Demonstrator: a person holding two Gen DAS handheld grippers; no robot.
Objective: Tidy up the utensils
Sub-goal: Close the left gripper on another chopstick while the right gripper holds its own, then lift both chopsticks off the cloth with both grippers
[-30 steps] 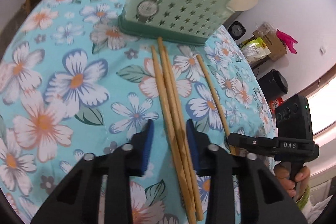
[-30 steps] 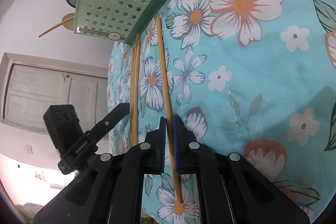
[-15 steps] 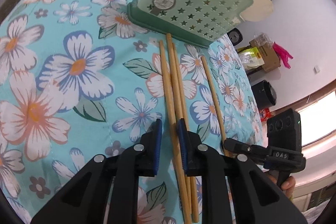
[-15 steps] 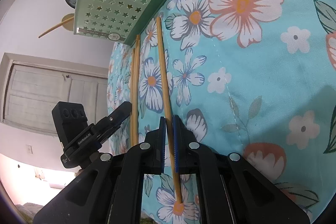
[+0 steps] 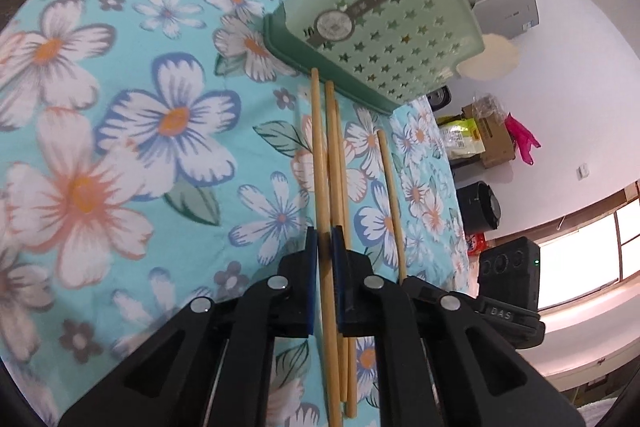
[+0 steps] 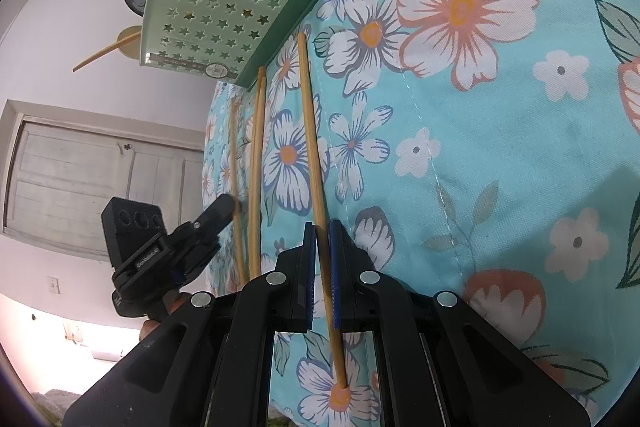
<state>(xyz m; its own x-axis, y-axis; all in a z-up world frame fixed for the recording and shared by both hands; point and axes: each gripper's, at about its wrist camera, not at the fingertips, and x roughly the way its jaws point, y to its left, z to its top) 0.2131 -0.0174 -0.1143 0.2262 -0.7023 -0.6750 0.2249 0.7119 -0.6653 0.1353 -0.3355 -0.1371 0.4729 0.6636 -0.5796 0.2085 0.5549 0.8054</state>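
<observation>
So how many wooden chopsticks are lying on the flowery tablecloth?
4 wooden chopsticks: one between the fingers of the left gripper, two just right of it, one farther right pinched by the right gripper. More may hide in the green star-punched plastic basket.

A floral-clothed table (image 5: 120, 155) carries a green basket (image 5: 384, 23); wooden chopsticks (image 5: 320, 147) lie just beside the basket.
</observation>
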